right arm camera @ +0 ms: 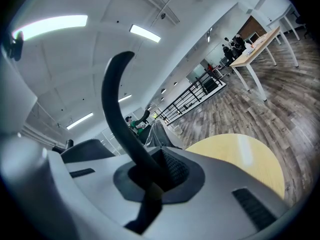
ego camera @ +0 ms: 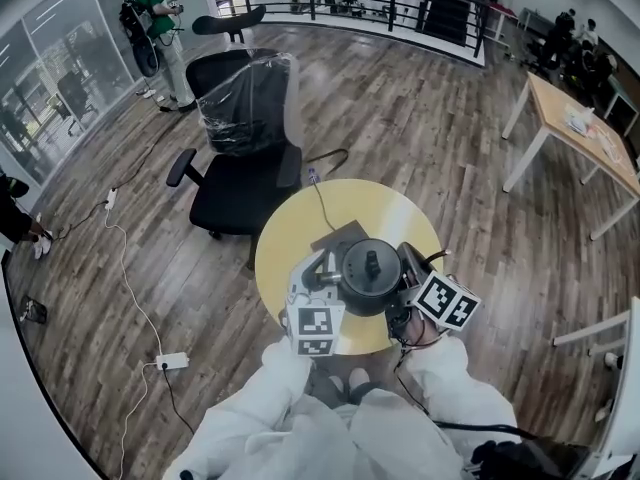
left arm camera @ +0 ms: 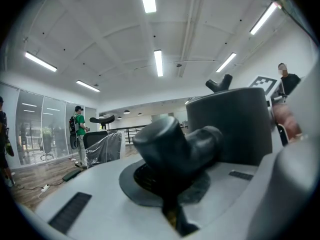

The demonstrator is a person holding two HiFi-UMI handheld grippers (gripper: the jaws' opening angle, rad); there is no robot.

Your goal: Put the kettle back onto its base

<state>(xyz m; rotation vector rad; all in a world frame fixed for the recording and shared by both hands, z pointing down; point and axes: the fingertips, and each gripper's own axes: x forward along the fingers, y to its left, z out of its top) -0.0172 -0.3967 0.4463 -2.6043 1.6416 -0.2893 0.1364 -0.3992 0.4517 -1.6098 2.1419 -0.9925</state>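
Nearest us, over the near half of the table (ego camera: 290, 230), the kettle (ego camera: 370, 276) is held between both grippers. We cannot tell whether it rests on the table or hangs just above it. Our left gripper (ego camera: 330, 276) is clamped on its stubby spout (left arm camera: 170, 144). Our right gripper (ego camera: 408, 271) is closed on its thin curved handle (right arm camera: 117, 119).

We judge the kettle to be stiff and smooth-sided, and heavy and prone to slosh if it is filled. The handle should carry the weight, with the spout grip only steadying it upright.

Further in on the table lies the flat dark base (ego camera: 338, 236). Its cord (ego camera: 318, 196) runs off the table's far edge. Beyond the table stands an office chair (ego camera: 245, 158).
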